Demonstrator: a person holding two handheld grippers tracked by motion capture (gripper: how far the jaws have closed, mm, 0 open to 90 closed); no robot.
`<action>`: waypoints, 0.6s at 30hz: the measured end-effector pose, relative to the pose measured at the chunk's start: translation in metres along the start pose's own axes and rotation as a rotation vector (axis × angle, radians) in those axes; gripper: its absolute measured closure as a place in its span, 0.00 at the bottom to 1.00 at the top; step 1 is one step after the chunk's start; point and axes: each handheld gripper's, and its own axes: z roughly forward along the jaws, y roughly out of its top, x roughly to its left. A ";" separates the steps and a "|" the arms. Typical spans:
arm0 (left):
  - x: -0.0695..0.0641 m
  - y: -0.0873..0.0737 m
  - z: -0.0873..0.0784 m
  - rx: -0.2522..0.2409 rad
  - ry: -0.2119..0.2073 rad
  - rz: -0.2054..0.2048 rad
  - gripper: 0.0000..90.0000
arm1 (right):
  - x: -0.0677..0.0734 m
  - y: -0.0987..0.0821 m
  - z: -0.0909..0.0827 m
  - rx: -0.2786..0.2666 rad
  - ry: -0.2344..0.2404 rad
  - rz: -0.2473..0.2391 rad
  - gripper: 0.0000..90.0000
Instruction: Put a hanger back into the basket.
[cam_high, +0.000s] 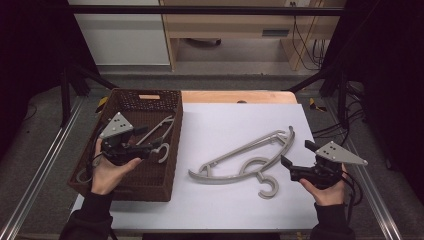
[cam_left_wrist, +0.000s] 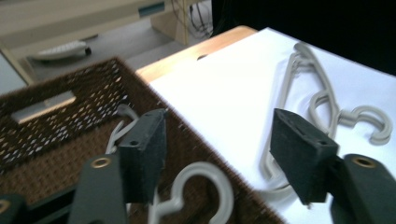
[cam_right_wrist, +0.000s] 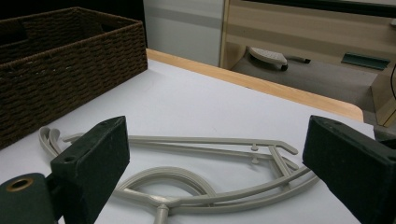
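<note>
A grey hanger (cam_high: 159, 131) lies inside the brown woven basket (cam_high: 150, 177) at the table's left, and its hook (cam_left_wrist: 201, 179) curls just below my left gripper's jaws. My left gripper (cam_high: 145, 140) hovers over the basket, open, with nothing between its pads (cam_left_wrist: 224, 140). On the white sheet two more grey hangers (cam_high: 240, 159) lie stacked together, with their hooks toward the front. My right gripper (cam_high: 298, 153) rests at their right end, open and low, with its jaws standing wide on either side of the hangers (cam_right_wrist: 210, 140) ahead.
The basket (cam_right_wrist: 70, 56) takes up the left edge of the white sheet (cam_high: 225, 125). A wooden table edge (cam_high: 240, 96) runs along the back, with a desk and cables beyond. Metal frame rails (cam_high: 45, 165) flank the table.
</note>
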 end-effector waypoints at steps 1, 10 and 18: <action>-0.005 0.001 0.001 -0.014 0.002 0.005 0.37 | 0.000 0.000 0.000 0.000 0.000 0.002 0.08; -0.041 0.010 0.014 -0.069 -0.028 0.043 0.27 | -0.002 0.001 -0.002 -0.009 -0.009 0.018 0.09; -0.076 0.015 0.037 -0.075 -0.083 0.071 0.24 | -0.004 0.000 -0.004 -0.011 -0.019 0.031 0.09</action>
